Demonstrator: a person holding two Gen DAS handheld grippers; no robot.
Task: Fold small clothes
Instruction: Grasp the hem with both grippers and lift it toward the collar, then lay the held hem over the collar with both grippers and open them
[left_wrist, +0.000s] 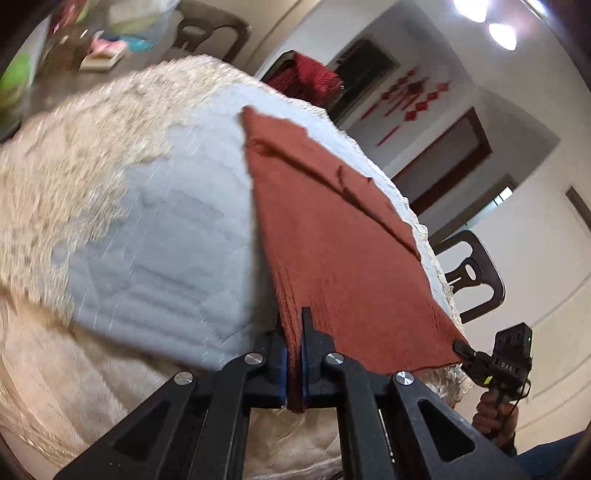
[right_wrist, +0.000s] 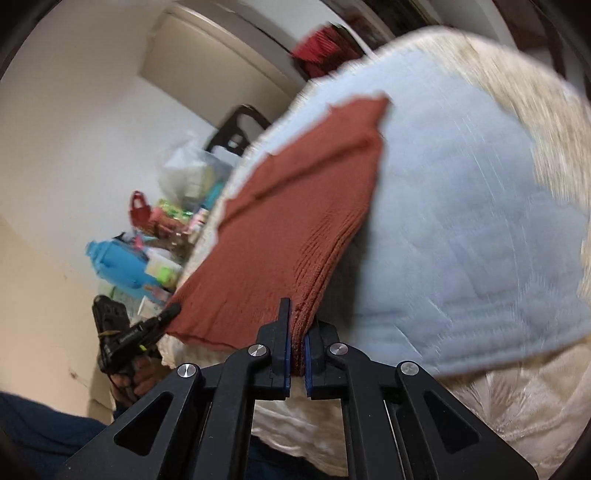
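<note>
A cream fringed cover (left_wrist: 74, 177) drapes the table, and on it lies one pale blue quilted mat (left_wrist: 166, 240). One rust-red ribbed garment (left_wrist: 332, 251) lies spread on the right part of the mat as the left wrist view shows it, its near hem raised off the surface at two corners.

The left gripper (left_wrist: 294, 354) points forward and downward, its blue-padded jaws pressed narrow on the garment's near left corner, the cloth pinched between the pads. The right gripper (right_wrist: 297, 343) points downward likewise, and its jaws are clamped tight on the opposite near corner. Each gripper also shows small in the other's view, biting the hem's far end: the right one (left_wrist: 466, 350), with a hand (left_wrist: 493, 413) round its handle, and the left one (right_wrist: 168, 314).

Two dark chairs (left_wrist: 469, 273) stand past the table's edges. Beyond the table, red hanging ornaments (left_wrist: 410, 99) decorate the wall. The right gripper's body carries small lettering, too blurred to read surely.
</note>
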